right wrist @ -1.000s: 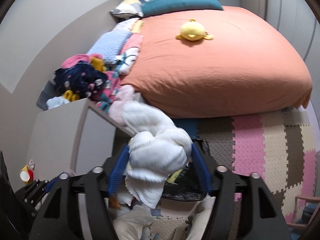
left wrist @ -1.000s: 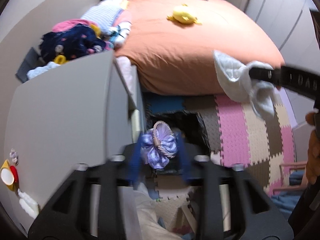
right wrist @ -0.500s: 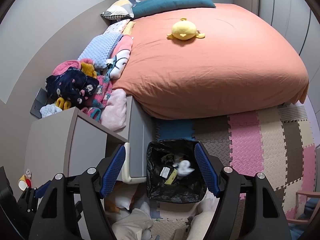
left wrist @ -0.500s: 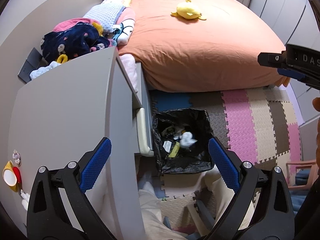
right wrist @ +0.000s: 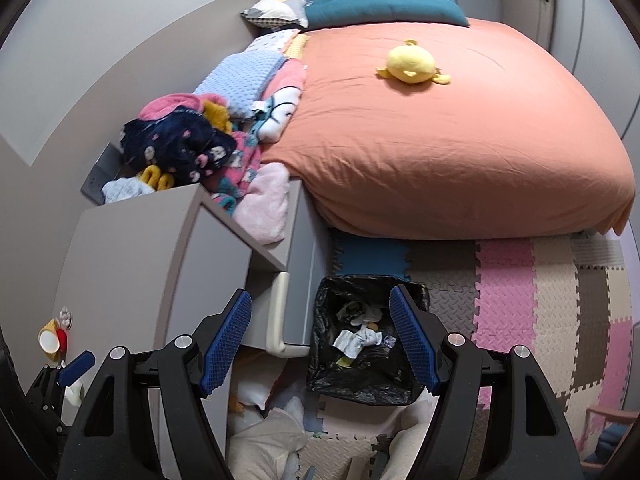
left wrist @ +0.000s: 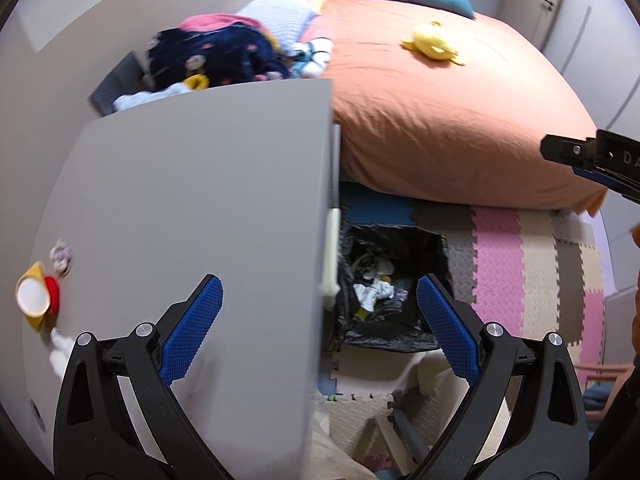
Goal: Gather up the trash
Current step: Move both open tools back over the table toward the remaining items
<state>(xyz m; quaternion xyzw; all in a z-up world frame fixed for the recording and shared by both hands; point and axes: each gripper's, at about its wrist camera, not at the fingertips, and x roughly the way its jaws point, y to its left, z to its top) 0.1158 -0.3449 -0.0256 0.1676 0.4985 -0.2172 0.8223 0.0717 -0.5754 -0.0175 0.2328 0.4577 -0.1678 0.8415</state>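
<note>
Spread wide and holding nothing, the left gripper (left wrist: 318, 330) fills the bottom of the left wrist view, its blue pads (left wrist: 191, 327) well apart. Between them runs the edge of a grey cabinet top (left wrist: 192, 200), which fills the left half of the frame. Right of centre, a black-lined trash bin (left wrist: 394, 276) stands on the foam puzzle mat (left wrist: 520, 264), with crumpled white tissue (left wrist: 374, 291) inside. At the left edge, on the cabinet top, lies a small yellow and red cup (left wrist: 35, 298). An orange bed (left wrist: 440, 120) with a yellow plush toy (left wrist: 432, 45) takes the upper right; the tip of the right gripper shows at the right edge.

Equally open and empty in the right wrist view, the right gripper (right wrist: 320, 342) frames the trash bin (right wrist: 366, 340) at lower centre, white tissue (right wrist: 358, 339) on the litter within. A clothes pile (right wrist: 188, 144) sits at centre left.
</note>
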